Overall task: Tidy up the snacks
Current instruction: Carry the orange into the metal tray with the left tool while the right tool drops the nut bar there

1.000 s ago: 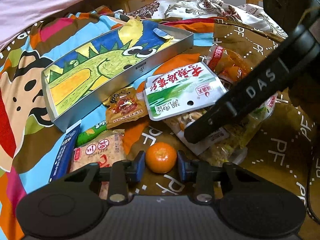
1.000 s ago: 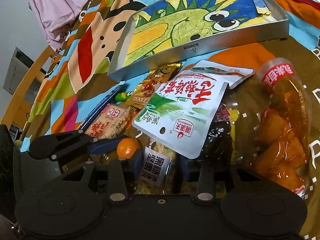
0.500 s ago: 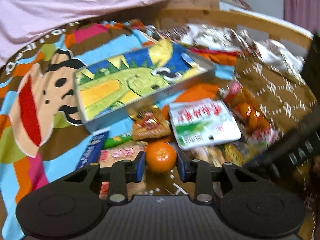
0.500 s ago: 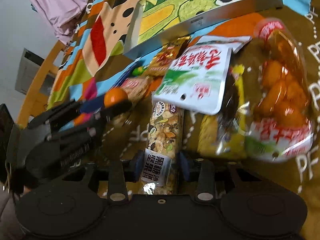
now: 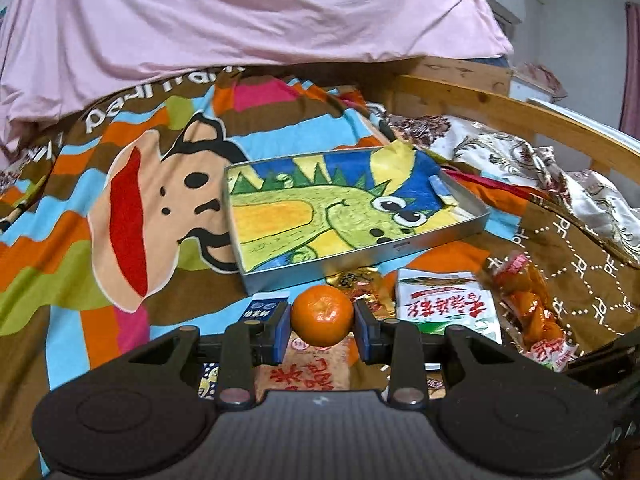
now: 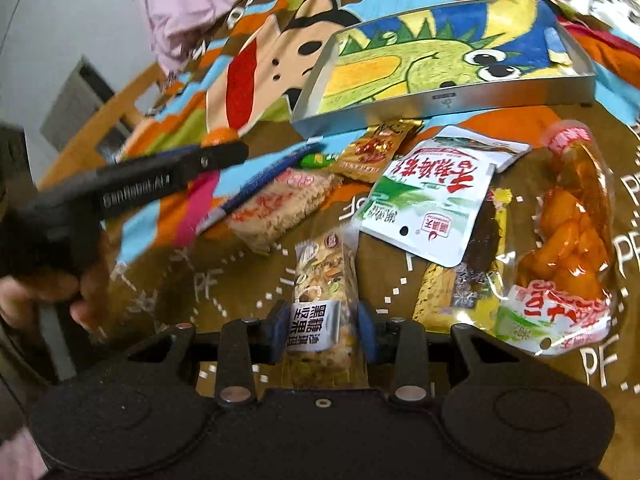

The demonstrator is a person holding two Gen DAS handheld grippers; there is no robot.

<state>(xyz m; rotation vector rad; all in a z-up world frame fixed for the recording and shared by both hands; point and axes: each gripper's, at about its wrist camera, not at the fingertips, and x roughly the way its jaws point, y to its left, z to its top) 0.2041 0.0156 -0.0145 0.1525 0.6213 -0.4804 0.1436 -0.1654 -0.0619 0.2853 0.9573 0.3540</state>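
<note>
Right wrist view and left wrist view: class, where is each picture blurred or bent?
Right wrist view: the other black left claw is motion-smeared; the silver metal tray rim bows from fisheye. Left wrist view: sharp on the round orange mandarin; the wooden bed rail curves.

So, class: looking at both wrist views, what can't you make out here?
- Left wrist: the red-printed rice cracker pack is half hidden behind the round orange tangerine.
- Right wrist: the left gripper is motion-blurred.
- Right wrist: the dark snack packet lies under the white-green pouch.
</note>
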